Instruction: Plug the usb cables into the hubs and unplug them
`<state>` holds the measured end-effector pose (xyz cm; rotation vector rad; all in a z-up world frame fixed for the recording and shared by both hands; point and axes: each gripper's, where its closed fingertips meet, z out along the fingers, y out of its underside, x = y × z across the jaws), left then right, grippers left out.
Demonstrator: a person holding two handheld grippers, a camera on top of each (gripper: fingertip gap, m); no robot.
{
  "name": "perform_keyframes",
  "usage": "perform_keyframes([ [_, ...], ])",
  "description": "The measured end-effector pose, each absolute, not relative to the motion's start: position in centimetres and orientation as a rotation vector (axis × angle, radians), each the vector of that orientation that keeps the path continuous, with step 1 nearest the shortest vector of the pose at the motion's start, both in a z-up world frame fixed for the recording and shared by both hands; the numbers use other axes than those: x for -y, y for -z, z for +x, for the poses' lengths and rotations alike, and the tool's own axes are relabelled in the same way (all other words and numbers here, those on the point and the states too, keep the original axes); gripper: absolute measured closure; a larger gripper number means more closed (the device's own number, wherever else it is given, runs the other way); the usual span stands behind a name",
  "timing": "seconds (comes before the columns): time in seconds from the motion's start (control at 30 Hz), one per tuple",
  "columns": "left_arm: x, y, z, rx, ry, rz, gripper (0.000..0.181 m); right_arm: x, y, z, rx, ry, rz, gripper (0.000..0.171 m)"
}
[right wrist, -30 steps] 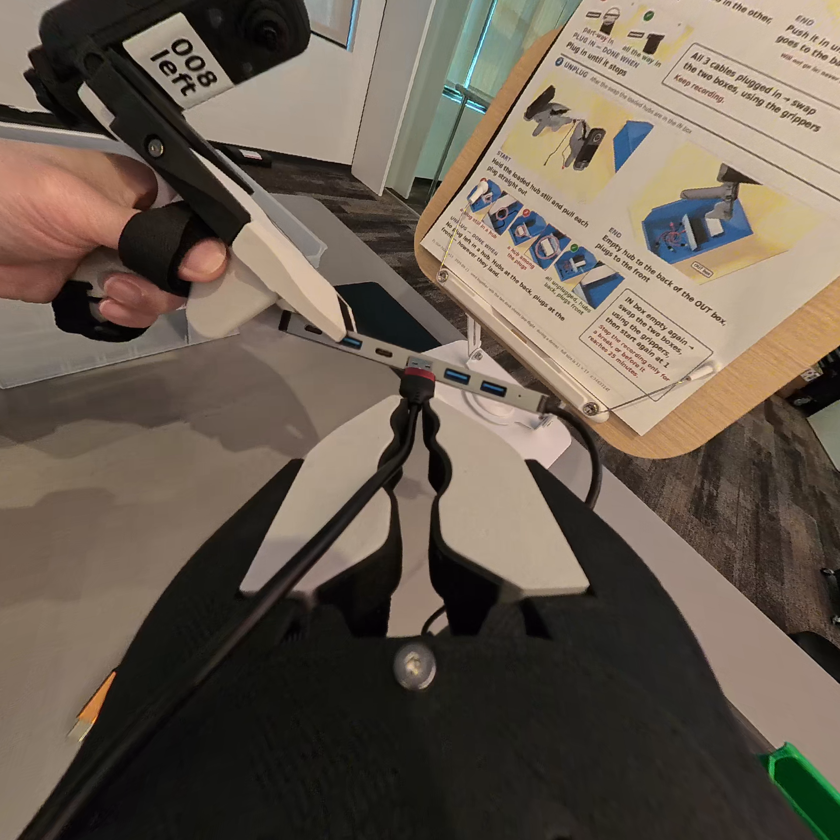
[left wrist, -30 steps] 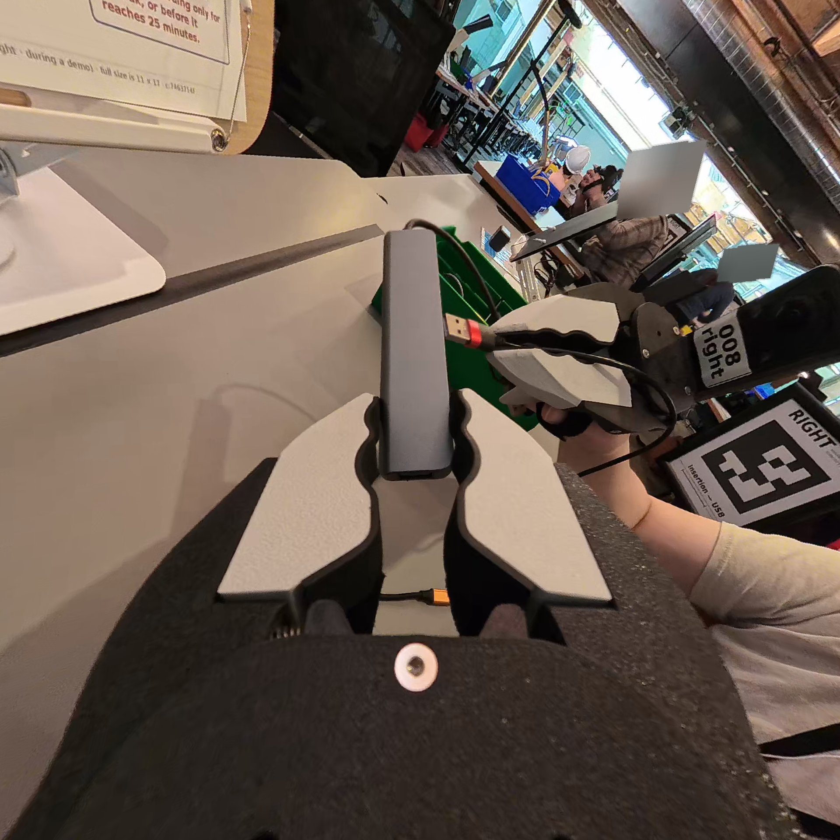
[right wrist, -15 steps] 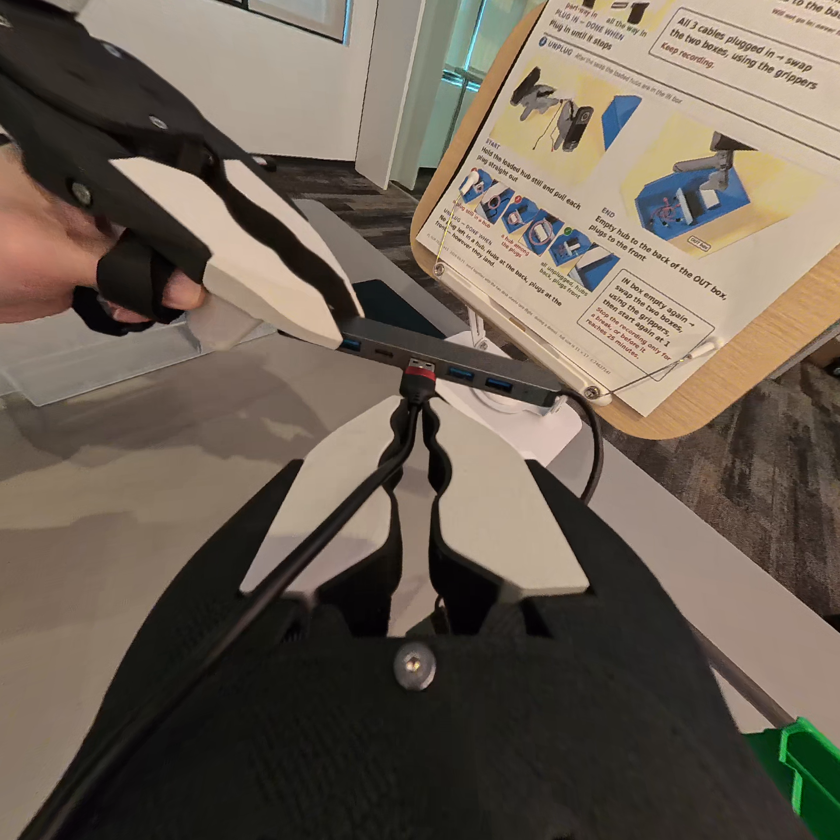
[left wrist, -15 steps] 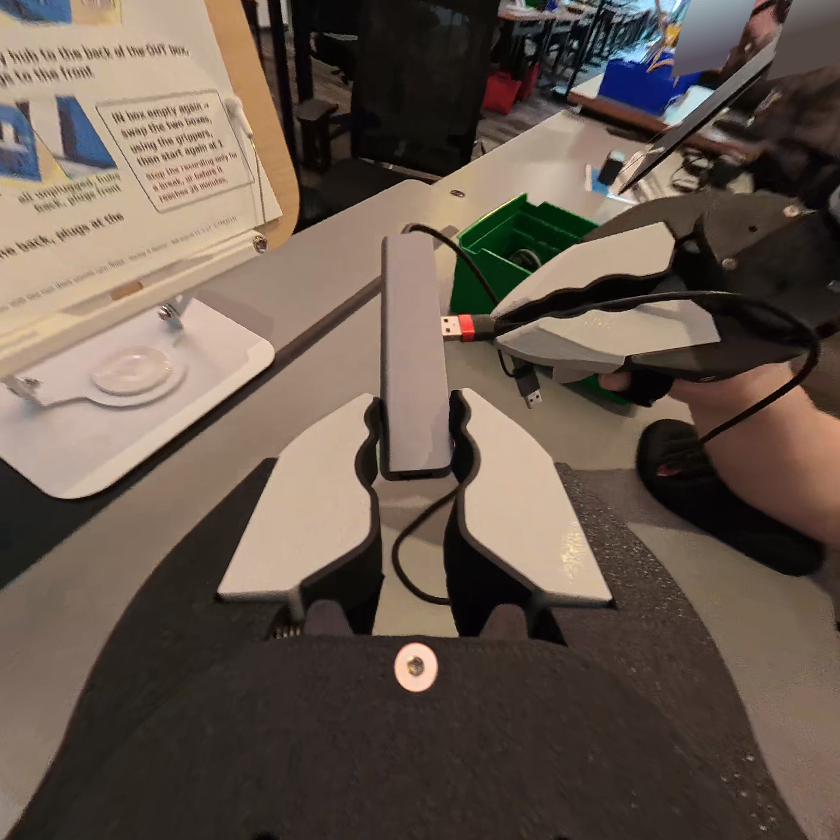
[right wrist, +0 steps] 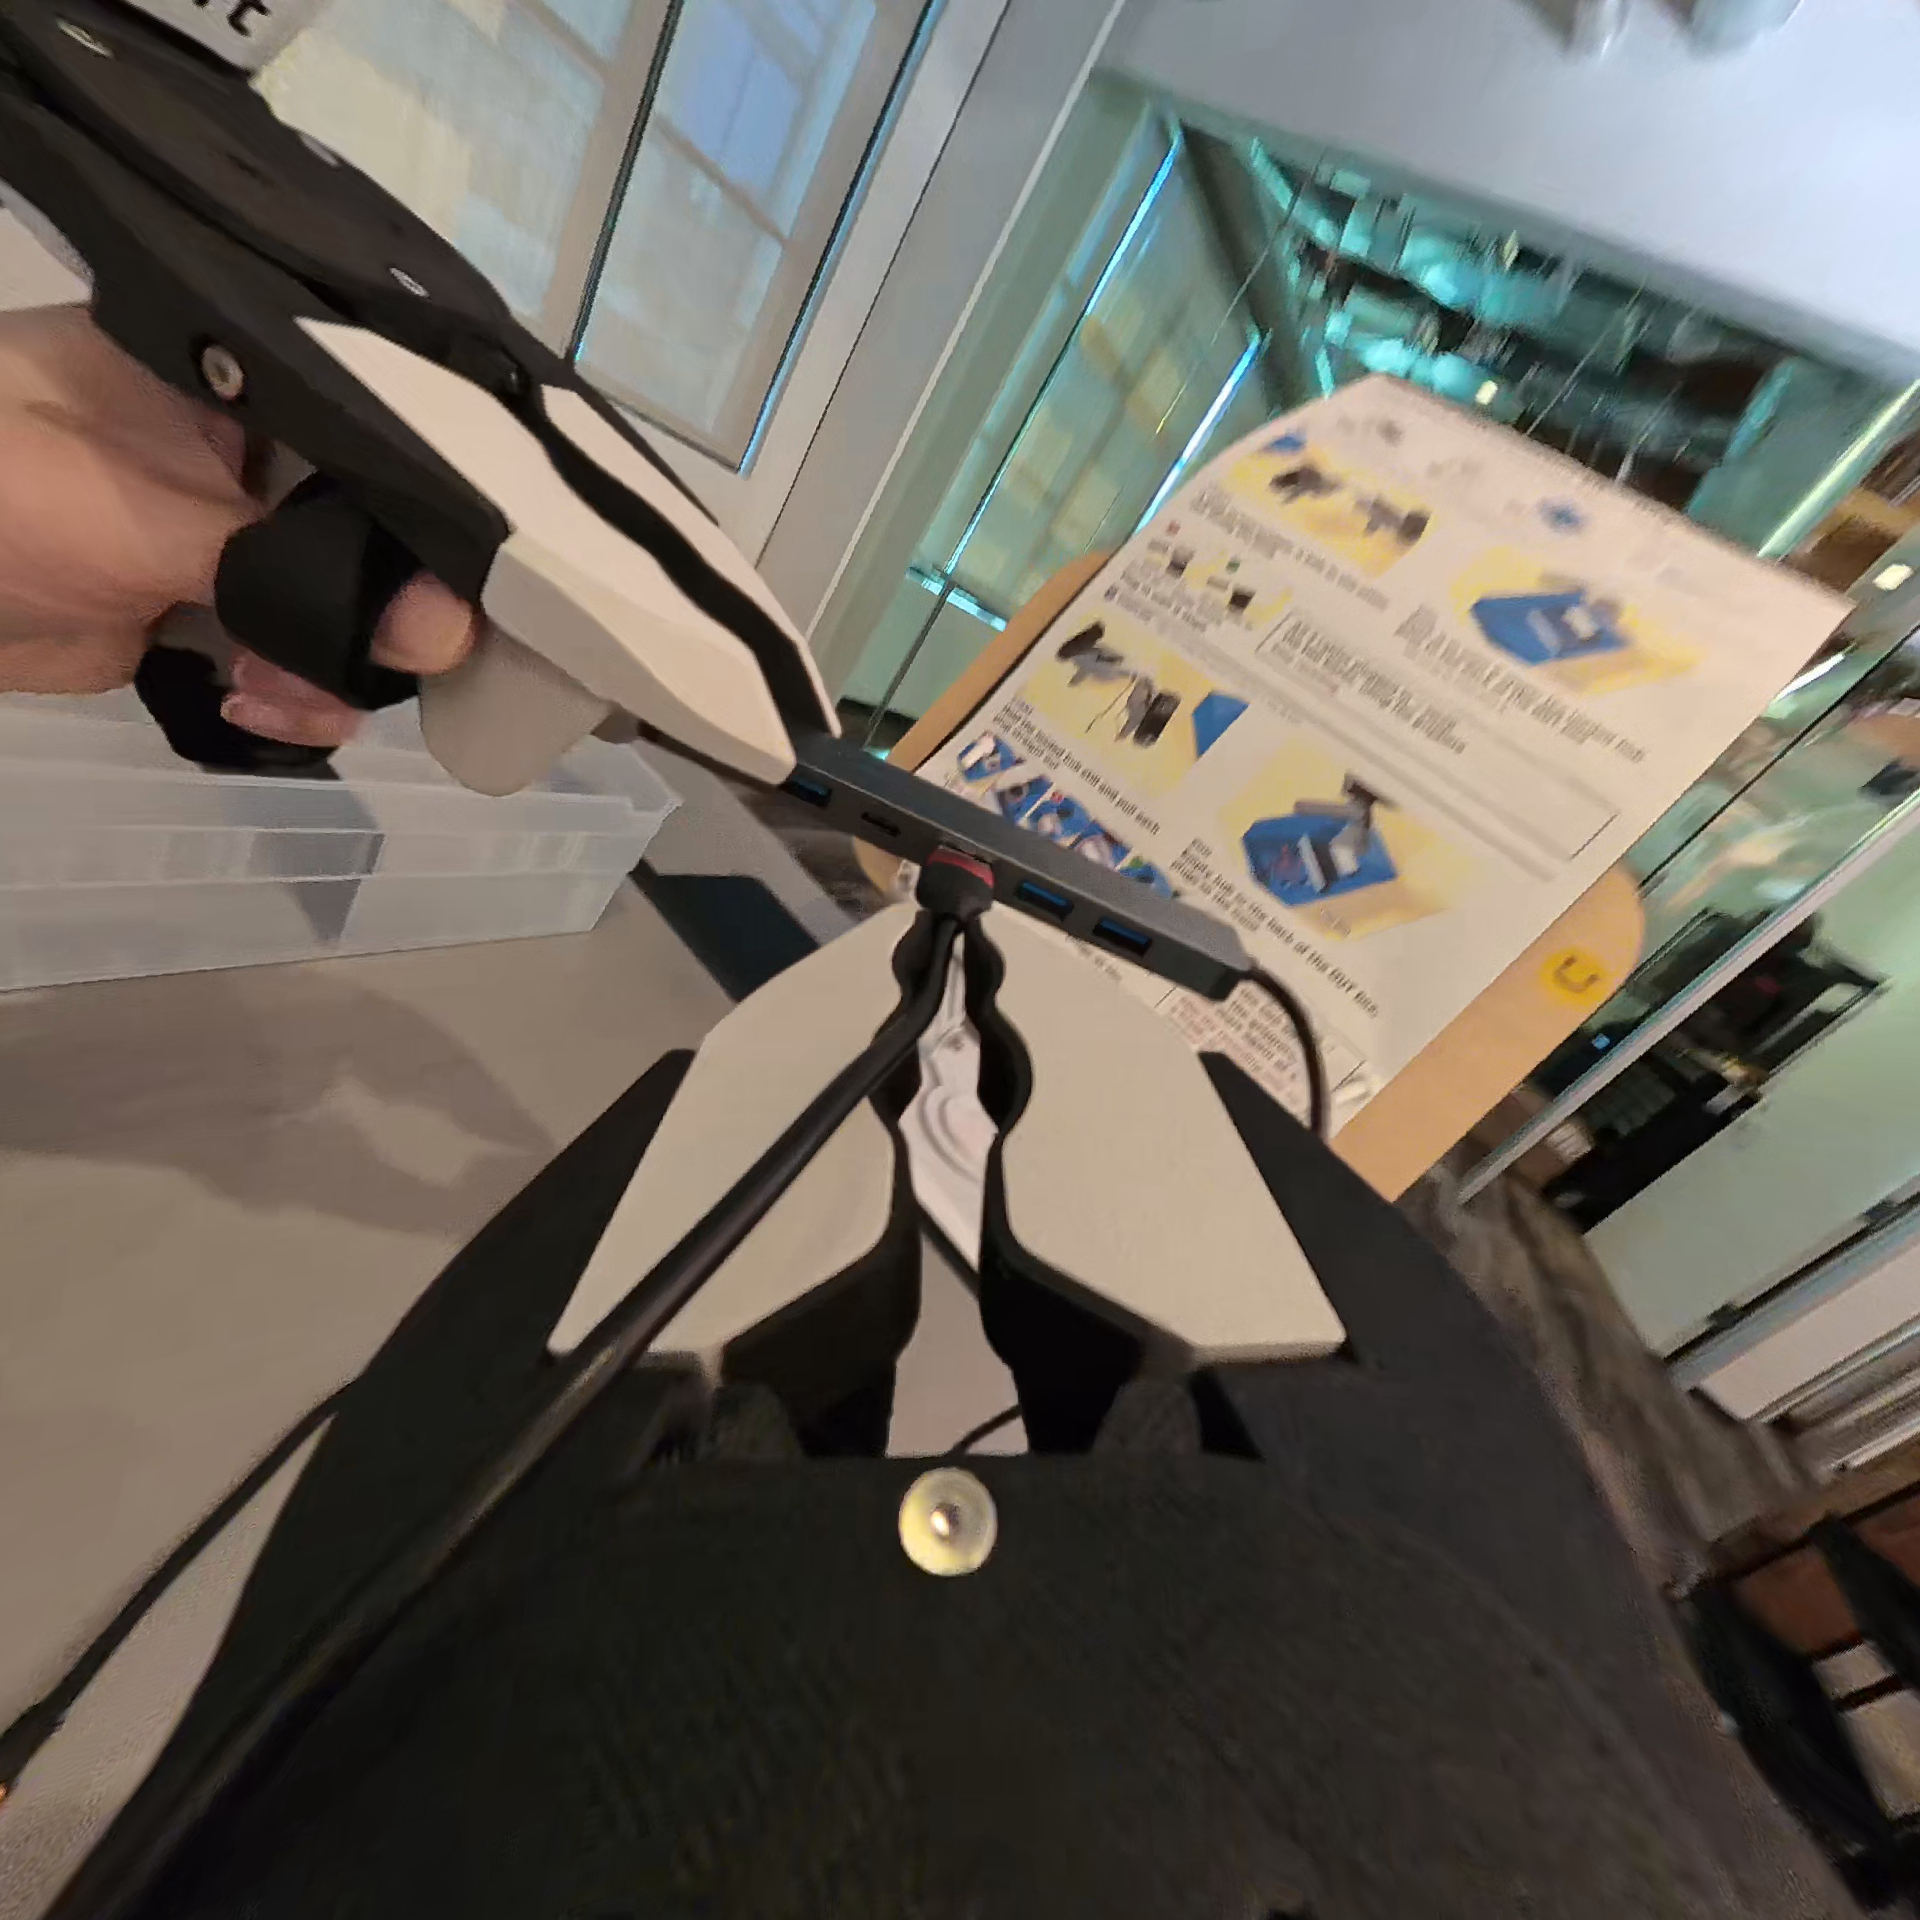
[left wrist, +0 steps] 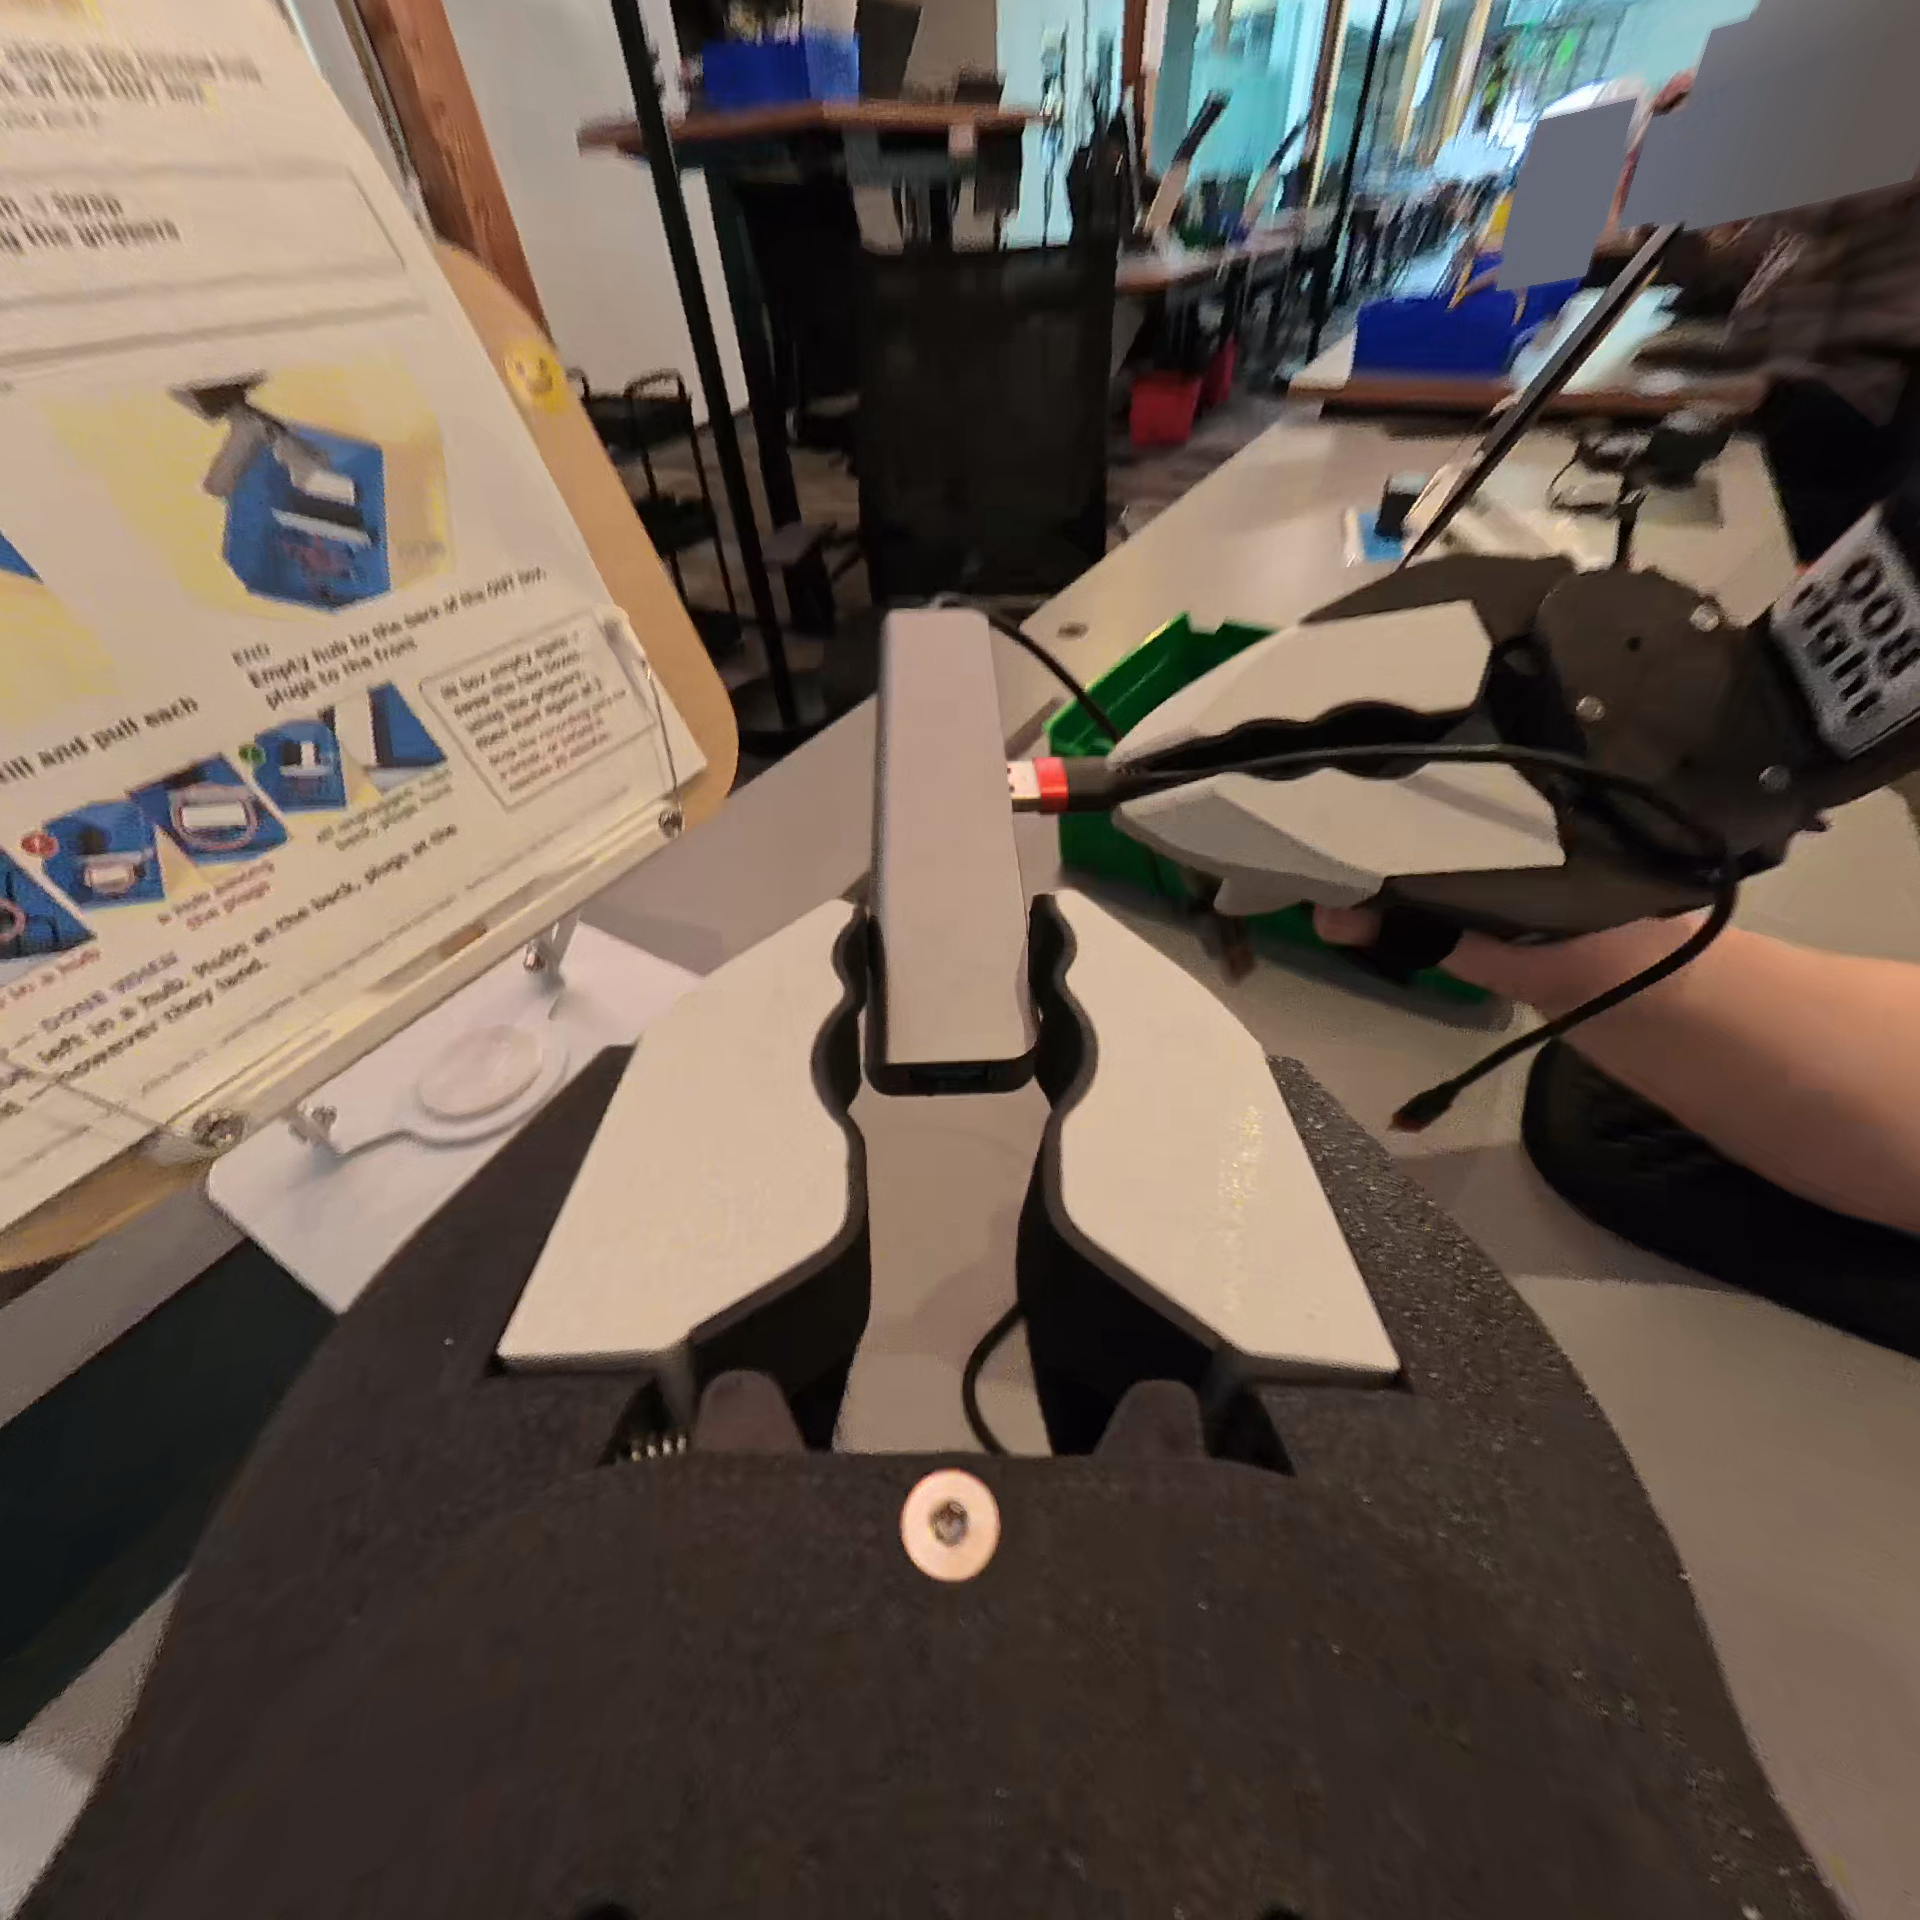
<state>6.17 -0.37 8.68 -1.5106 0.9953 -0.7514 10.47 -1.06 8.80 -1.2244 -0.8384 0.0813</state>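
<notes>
One grey hub (left wrist: 951,831) is lifted off the table (left wrist: 1351,1049), its near end pinched between the two fingers of the left gripper (left wrist: 951,997). One cable plug (left wrist: 1049,788) with a red collar is clamped between the closed fingers of the right gripper (left wrist: 1127,784), its metal tip at the hub's side edge — in the right wrist view the collar sits against the hub's port face, though motion blur hides how deep the plug goes. That view shows three blue ports (right wrist: 1044,899) and one small dark slot along the hub. One thin black lead (right wrist: 1283,1008) leaves the hub's far end, and a loose cable end (left wrist: 1418,1114) dangles below the right gripper. One green bin (left wrist: 1132,707) sits behind, largely covered by that gripper. One instruction board (left wrist: 312,644) stands to the left — cut off by the frame. A clear plastic tray (right wrist: 312,831) lies partly behind the hand (right wrist: 114,520).
</notes>
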Motion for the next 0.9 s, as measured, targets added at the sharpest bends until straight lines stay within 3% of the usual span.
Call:
perform_keyframes([
  [0.23, 1.7, -9.1, 6.1, -1.039, 0.939, -1.479, 0.139, 2.6, -9.3, 9.1, 0.922, 0.090, -1.071, 0.166],
  [0.33, 1.3, -7.6, 6.2, -1.107, 0.840, -1.518, 0.137, 2.7, -8.9, 8.7, 0.953, 0.153, -1.048, 0.166],
  [0.9, 0.9, -8.8, 7.3, -1.001, 0.940, -1.347, 0.143, 2.8, -9.3, 8.7, 0.919, 0.079, -1.055, 0.167],
])
